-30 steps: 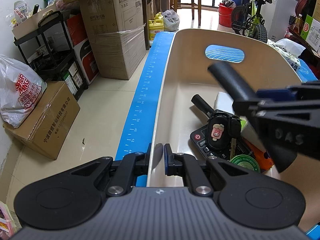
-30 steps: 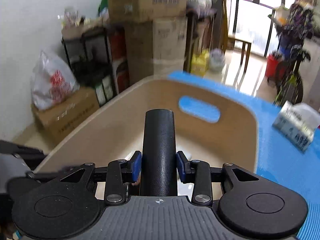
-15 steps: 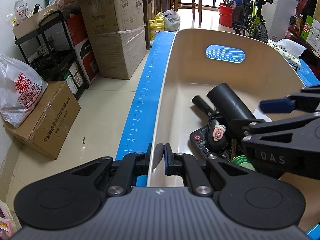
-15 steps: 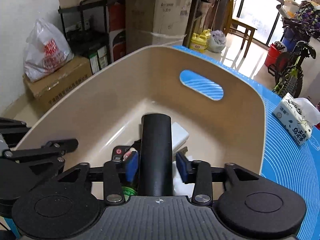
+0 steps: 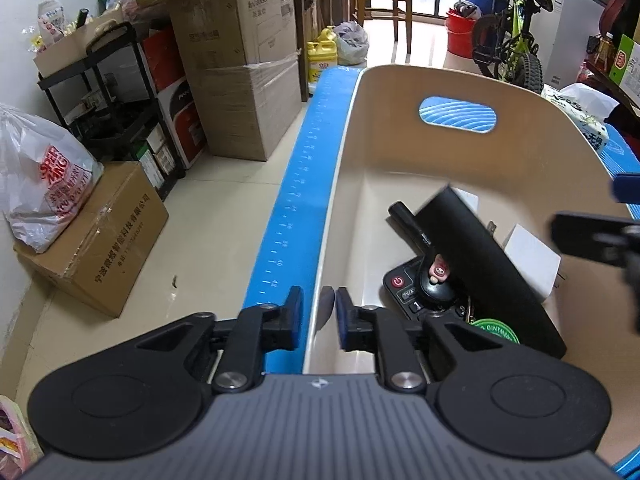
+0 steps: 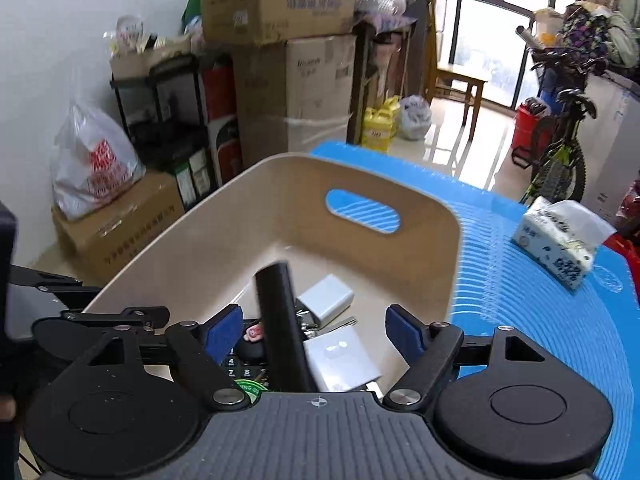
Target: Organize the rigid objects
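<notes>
Your right gripper [image 6: 316, 330] is angled down into the beige bin [image 6: 440, 216] and its jaws are opening: the blue pads stand wide and neither touches anything. The black cylinder [image 6: 280, 328] lies between them, loose, nearer the left pad, with a clear gap to the right one. It rests tilted on the pile in the bin, far end pointing away from the tool and slightly blurred.

Under and around the cylinder, seen from the right wrist: a white charger block [image 6: 326, 294] just ahead and right of it, a flat white case [image 6: 344, 354] touching its right side, and a black remote [image 6: 240, 366] with a small pink-charm key fob [image 6: 254, 332] to its left. A green tin [image 6: 246, 386] sits at the near edge, mostly hidden by the tool body.

Your left gripper [image 5: 317, 318] also points down, straddling the bin's near-left wall [image 5: 326, 308]. Its jaws are opening too: the outer pad has cleared the wall with a visible gap. The inner pad sits very close to the wall; I cannot tell whether it touches.

From the left wrist, the cylinder [image 5: 488, 268] lies diagonally across the remote [image 5: 404, 288] and a black marker [image 5: 408, 222], ahead and right of that tool. The blue mat [image 5: 296, 204] runs along the bin's outer left side. A tissue pack [image 6: 560, 246] sits on the mat well right of the bin.
</notes>
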`<state>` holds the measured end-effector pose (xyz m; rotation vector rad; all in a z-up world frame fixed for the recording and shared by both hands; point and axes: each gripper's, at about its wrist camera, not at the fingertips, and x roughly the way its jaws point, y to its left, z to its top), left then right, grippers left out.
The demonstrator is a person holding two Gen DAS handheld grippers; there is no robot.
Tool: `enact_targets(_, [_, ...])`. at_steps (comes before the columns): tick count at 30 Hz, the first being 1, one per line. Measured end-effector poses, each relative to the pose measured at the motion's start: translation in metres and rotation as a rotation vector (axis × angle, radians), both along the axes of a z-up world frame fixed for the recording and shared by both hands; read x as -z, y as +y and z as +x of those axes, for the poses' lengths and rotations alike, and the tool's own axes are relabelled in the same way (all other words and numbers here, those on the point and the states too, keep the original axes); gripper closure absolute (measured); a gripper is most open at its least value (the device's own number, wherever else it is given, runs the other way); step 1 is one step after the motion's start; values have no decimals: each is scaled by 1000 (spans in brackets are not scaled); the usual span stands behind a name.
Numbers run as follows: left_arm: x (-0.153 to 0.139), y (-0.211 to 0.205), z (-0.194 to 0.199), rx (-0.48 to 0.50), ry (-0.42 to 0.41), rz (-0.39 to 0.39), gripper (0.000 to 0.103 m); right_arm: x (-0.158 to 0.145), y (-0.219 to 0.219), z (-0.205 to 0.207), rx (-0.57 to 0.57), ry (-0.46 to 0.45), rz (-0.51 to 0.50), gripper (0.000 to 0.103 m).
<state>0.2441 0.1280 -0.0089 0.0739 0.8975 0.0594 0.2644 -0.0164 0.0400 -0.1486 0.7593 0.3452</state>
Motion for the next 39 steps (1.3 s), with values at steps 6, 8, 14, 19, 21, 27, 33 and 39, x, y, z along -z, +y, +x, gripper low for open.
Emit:
enact_targets(6, [-30, -8, -19, 8, -108, -31, 48, -20, -29, -23, 29, -62, 28, 14])
enact_targets(8, [-40, -14, -29, 23, -141, -30, 33, -26, -38, -32, 34, -76, 35, 13])
enact_targets(14, [-59, -32, -61, 58, -191, -44, 27, -42, -65, -63, 58, -124, 53, 5])
enact_targets(19, [-68, -44, -91, 70, -209, -47, 27, -44, -86, -97, 76, -142, 52, 4])
enact_targets(21, [-71, -49, -104, 70, -217, -46, 27, -43, -93, -111, 83, -150, 48, 4])
enact_targets(27, [-71, -59, -137, 70, -219, -52, 26, -36, -116, -150, 110, -153, 67, 3])
enact_targets(33, [-67, -71, -169, 79, -218, -44, 26, -30, -135, -188, 141, -172, 57, 3])
enact_targets(39, [-62, -86, -199, 105, -220, -43, 26, -23, -152, -225, 169, -182, 64, 3])
